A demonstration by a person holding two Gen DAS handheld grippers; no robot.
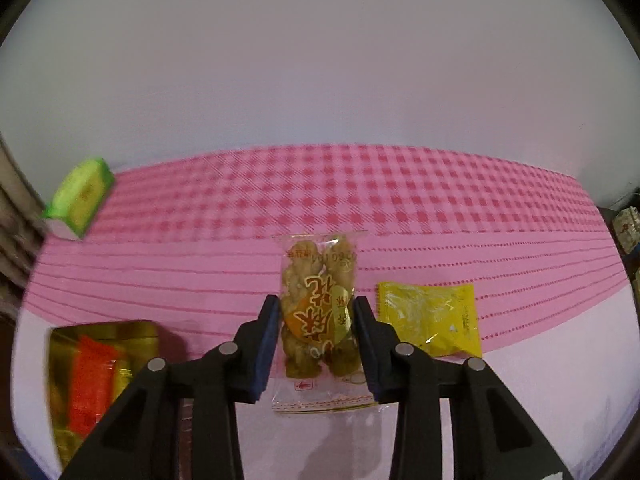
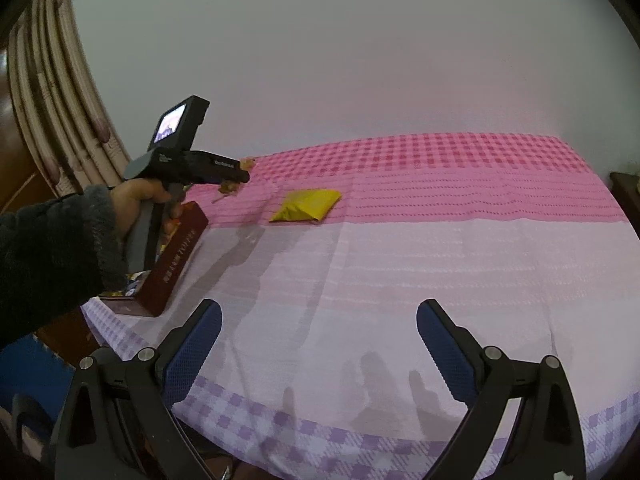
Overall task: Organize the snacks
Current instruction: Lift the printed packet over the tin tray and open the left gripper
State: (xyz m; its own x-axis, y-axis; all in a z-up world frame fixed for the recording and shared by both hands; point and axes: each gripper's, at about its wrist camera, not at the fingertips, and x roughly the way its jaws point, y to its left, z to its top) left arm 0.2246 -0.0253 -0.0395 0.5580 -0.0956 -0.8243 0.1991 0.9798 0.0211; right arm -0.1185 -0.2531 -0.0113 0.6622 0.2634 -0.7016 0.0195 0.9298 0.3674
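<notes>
The left gripper (image 1: 316,328) is clenched on a clear snack packet (image 1: 318,312), lifted above the pink cloth (image 1: 440,208); I think it should travel level to the gold box (image 1: 100,336) at the cloth's left edge before letting go. The right gripper (image 2: 320,344) hangs released. Only the left wrist view shows the green box (image 1: 80,196) at the far left corner, while both show the yellow packet (image 2: 306,206).

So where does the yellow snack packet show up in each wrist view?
Left wrist: yellow snack packet lies lower right of centre, just right of the left gripper, which grips a clear snack bag.
Right wrist: yellow snack packet lies left of centre, past the left gripper.
Shared landmark: pink checked cloth.
</notes>
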